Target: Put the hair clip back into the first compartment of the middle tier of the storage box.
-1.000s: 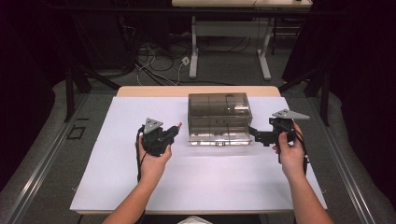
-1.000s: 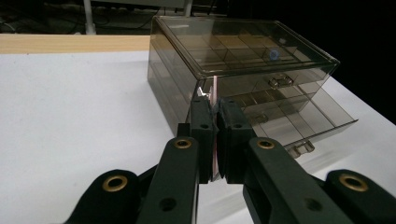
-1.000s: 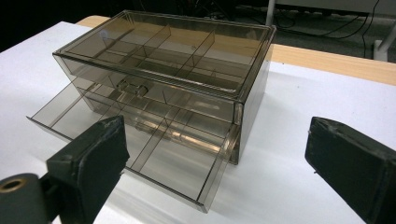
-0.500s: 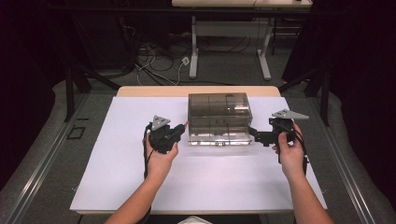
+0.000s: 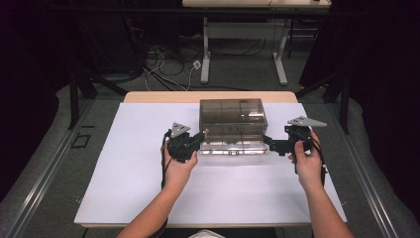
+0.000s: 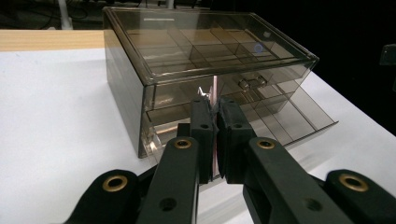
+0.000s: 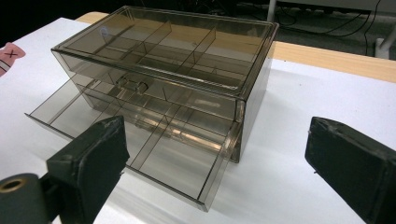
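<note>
A smoky see-through drawer box [image 5: 233, 116] [image 6: 201, 51] [image 7: 177, 46] stands at the middle back of the white sheet. Its bottom drawer [image 5: 230, 147] [image 7: 140, 140] is pulled out toward me, and its compartments look bare. My left gripper [image 5: 202, 135] [image 6: 214, 112] is at the box's front left corner, shut on a thin pink card [image 6: 215, 91] held edge-on. The right gripper view shows that card [image 7: 8, 55] with a dark x on it. My right gripper [image 5: 267, 142] [image 7: 217, 140] stands open just right of the drawer with nothing between its jaws.
A white sheet [image 5: 124, 173] covers the wooden table [image 5: 163, 96], with wide room to the left and in front of the box. Beyond the table lie floor cables [image 5: 168, 64] and another desk's legs [image 5: 205, 54].
My left gripper has moved to the right, up to the box's front left corner, still shut on the card. The right gripper has stayed where it was.
</note>
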### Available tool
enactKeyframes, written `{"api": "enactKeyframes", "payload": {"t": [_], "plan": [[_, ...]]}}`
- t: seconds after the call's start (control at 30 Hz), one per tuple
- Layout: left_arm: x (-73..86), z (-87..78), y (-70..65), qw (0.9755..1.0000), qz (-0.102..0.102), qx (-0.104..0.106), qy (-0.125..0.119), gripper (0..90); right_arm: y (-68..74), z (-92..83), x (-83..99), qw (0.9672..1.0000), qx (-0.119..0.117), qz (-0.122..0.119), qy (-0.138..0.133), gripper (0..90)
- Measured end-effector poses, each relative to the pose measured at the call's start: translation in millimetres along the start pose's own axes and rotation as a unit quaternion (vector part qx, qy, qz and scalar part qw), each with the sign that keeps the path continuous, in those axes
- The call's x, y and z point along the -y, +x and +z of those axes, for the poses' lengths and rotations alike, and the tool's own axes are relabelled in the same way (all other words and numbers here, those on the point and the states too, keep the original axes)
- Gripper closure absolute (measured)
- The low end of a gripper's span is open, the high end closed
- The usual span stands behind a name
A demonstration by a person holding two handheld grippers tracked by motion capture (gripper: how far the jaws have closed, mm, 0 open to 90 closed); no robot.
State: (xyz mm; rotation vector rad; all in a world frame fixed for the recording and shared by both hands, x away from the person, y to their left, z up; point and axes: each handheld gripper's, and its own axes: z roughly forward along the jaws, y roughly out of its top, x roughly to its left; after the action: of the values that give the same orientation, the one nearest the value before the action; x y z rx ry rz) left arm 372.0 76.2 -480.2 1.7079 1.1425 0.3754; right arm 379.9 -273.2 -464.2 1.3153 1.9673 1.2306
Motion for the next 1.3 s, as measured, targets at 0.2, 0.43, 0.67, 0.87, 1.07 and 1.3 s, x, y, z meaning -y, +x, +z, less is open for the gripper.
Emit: {"api": "enactKeyframes", "payload": {"t": [0.2, 0.43, 0.67, 0.87, 1.07, 1.3], "plan": [[3.2, 5.7, -1.8, 1.0, 0.001, 0.002, 0.002, 85.8, 0.7, 0.4, 0.4, 1.0, 0.001, 0.002, 0.005, 5.8], [8.8, 12.1, 0.5, 1.0, -0.002, -0.001, 0.005, 85.7, 0.9, 1.7, 1.1, 1.0, 0.0, 0.003, 0.004, 5.8], [14.4, 18.7, 3.6, 0.9999, -0.009, 0.001, 0.01, 85.8, 0.9, 3.1, 1.9, 1.0, 0.0, 0.001, 0.006, 5.8], [18.7, 23.5, 4.8, 0.9999, -0.01, -0.002, 0.012, 85.7, 1.7, 4.1, 2.4, 1.0, 0.001, 0.001, 0.009, 5.8], [22.6, 28.5, 4.9, 0.9999, -0.008, -0.004, 0.014, 85.7, 1.2, 4.3, 2.6, 0.9999, 0.002, -0.002, 0.012, 5.9], [26.3, 33.3, 5.1, 0.9998, -0.003, -0.007, 0.018, 85.6, 2.1, 5.4, 2.9, 0.9999, -0.001, -0.003, 0.011, 5.9]]}}
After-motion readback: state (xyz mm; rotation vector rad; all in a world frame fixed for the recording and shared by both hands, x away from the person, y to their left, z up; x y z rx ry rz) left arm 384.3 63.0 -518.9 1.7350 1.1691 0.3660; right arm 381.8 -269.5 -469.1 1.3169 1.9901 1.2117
